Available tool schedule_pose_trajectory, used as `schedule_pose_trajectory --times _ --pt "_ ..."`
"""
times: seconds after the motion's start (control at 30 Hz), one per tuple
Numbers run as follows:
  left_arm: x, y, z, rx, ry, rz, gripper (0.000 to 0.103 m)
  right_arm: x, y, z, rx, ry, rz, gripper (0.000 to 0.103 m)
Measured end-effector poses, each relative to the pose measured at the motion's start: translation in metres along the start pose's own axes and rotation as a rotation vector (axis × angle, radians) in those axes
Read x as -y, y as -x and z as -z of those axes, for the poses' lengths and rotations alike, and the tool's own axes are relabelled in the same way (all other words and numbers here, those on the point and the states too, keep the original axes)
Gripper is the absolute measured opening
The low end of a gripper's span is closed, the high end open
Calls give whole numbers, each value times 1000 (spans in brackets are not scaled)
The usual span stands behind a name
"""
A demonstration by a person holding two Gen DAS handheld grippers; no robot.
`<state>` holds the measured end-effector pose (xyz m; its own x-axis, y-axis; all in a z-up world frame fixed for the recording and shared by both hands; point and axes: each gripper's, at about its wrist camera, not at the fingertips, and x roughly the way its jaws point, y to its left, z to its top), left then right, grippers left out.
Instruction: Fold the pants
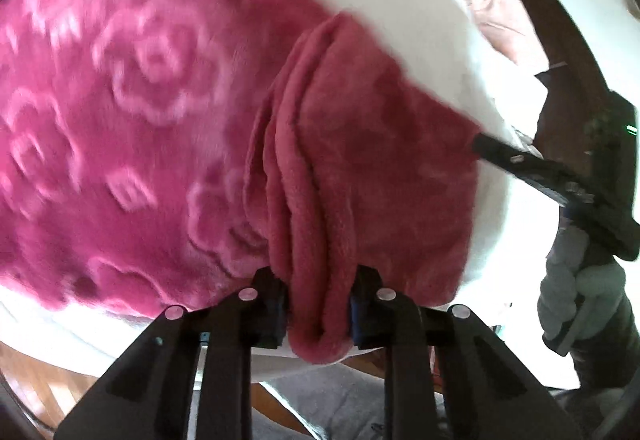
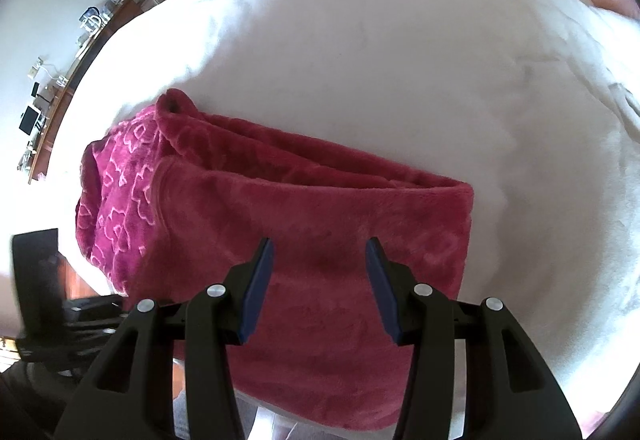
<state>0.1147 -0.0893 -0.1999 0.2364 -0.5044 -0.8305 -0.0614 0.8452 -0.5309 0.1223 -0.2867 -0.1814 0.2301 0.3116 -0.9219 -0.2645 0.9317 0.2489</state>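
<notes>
On the white bed lie the pink pants, folded over into layers. Left gripper is clamped on a bunched fold at the pants' near edge, fabric bulging between its pads. Right gripper hangs above the smooth top layer, fingers apart, nothing between them, the cloth lying under both tips.

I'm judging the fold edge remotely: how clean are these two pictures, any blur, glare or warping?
Left wrist view: motion blur smears the flower pattern on the pants; the bunched fold in the left claw is sharper. Right wrist view: crisp on the pants, but the white bedcover is overexposed with little texture. Both views: strong fisheye bending, dark corners.
</notes>
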Motion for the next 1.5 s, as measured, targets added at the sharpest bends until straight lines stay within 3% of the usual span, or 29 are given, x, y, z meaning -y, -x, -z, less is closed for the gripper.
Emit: schedule_pose_trajectory --times 0.1,0.2,0.37,0.5,0.73,0.8,0.9,1.1,1.33,1.5 --pt "16 34 -3 90 -99 -55 22 -1 7 3 5 -2 -7 49" --pt "11 44 -2 114 -158 -120 22 -1 7 10 -8 -5 -14 49" --pt "-29 8 7 25 -88 -194 23 -1 -11 20 -55 -3 -4 49" --pt "-40 -10 7 15 -28 -193 24 -1 -29 23 -83 8 22 49" --pt "-43 -4 -2 2 -4 -207 41 2 -36 21 -94 -2 32 49" --pt "-47 3 -3 7 13 -224 51 1 -30 20 -84 -17 26 49" --pt "-53 16 -1 20 45 -218 52 -6 -17 20 -61 -31 11 49" --pt "-72 44 10 50 88 -213 61 -53 -10 16 -57 42 -66 49" --pt "-107 84 16 116 176 -256 60 -134 -27 10 -99 201 -167 49" --pt "-145 120 23 168 261 -286 60 -179 -55 8 -144 271 -174 49"
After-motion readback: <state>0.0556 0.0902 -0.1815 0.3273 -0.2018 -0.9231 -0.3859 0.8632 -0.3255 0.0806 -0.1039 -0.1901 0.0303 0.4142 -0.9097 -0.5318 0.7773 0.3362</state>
